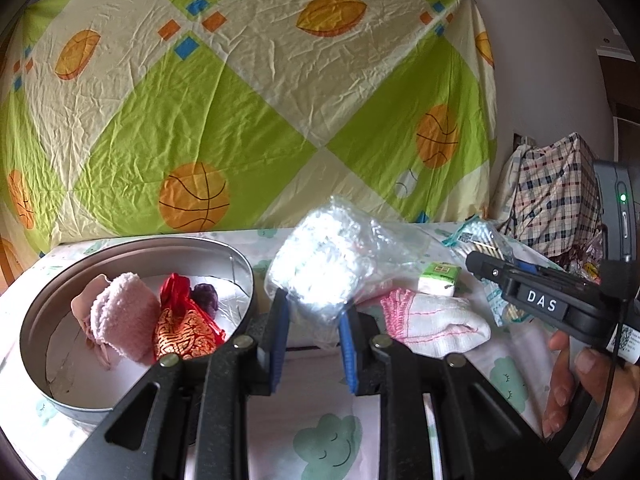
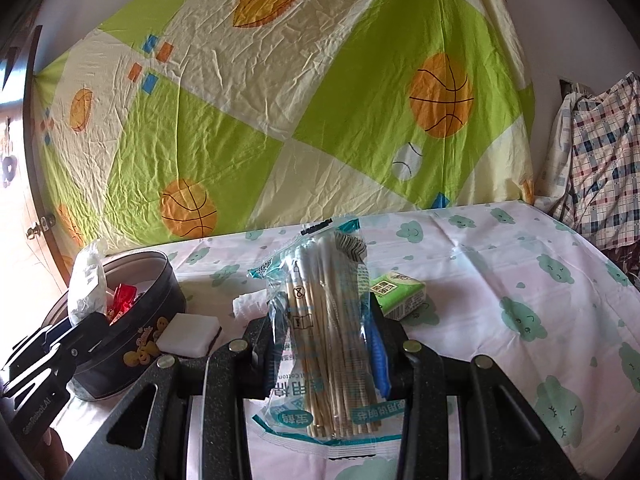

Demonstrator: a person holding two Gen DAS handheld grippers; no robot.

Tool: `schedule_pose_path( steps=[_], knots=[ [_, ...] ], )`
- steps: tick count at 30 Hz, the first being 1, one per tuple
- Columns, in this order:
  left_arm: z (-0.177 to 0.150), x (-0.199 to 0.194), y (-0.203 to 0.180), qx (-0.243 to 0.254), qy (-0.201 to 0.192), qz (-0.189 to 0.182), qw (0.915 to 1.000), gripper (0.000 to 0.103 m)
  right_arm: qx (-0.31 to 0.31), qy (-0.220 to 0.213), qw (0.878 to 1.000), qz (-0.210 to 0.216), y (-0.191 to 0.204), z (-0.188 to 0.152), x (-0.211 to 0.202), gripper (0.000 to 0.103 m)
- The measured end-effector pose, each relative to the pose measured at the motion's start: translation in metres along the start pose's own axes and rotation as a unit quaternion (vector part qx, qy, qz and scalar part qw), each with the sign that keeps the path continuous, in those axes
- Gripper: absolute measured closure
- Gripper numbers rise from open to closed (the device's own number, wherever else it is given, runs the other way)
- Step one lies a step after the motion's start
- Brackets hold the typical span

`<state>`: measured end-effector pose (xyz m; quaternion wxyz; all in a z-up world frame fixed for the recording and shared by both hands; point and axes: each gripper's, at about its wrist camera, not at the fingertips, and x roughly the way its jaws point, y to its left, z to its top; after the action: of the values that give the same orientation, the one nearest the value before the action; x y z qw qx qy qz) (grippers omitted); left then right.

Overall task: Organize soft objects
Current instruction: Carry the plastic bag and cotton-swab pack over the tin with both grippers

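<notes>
A: In our left tongs [image 1: 313,320] we grip a clear plastic bag of white wadding [image 1: 320,256], the blue pads pressed on its lower end, the bag standing up above them.

B: And our right tongs [image 2: 326,340] are clamped on a packet of cotton swabs [image 2: 324,320], held upright between the pads.

A: From the left wrist view, the round tin [image 1: 136,312] sits at nine o'clock of the bag. Inside lie a fluffy pink cloth [image 1: 120,316], a red-and-gold pouch [image 1: 184,328] and something dark purple [image 1: 206,296].

B: At three o'clock of the bag, a white sock with pink trim [image 1: 432,324] lies on the worktop [image 1: 332,396], with a green tissue pack [image 1: 438,278] just behind it.

A: From the right wrist, a white sponge block [image 2: 188,334] lies close beside the tin's wall.
</notes>
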<state>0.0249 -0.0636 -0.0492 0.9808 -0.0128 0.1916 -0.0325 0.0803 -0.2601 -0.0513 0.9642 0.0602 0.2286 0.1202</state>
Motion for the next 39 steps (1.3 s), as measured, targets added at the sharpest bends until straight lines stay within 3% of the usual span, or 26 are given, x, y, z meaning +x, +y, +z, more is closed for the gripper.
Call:
schedule_pose_path(
  steps=[39],
  knots=[
    [-0.007, -0.023, 0.035, -0.017, -0.010, 0.032, 0.9993, 0.081, -0.023, -0.017, 0.998, 0.061, 0.058, -0.014, -0.019, 0.064]
  ],
)
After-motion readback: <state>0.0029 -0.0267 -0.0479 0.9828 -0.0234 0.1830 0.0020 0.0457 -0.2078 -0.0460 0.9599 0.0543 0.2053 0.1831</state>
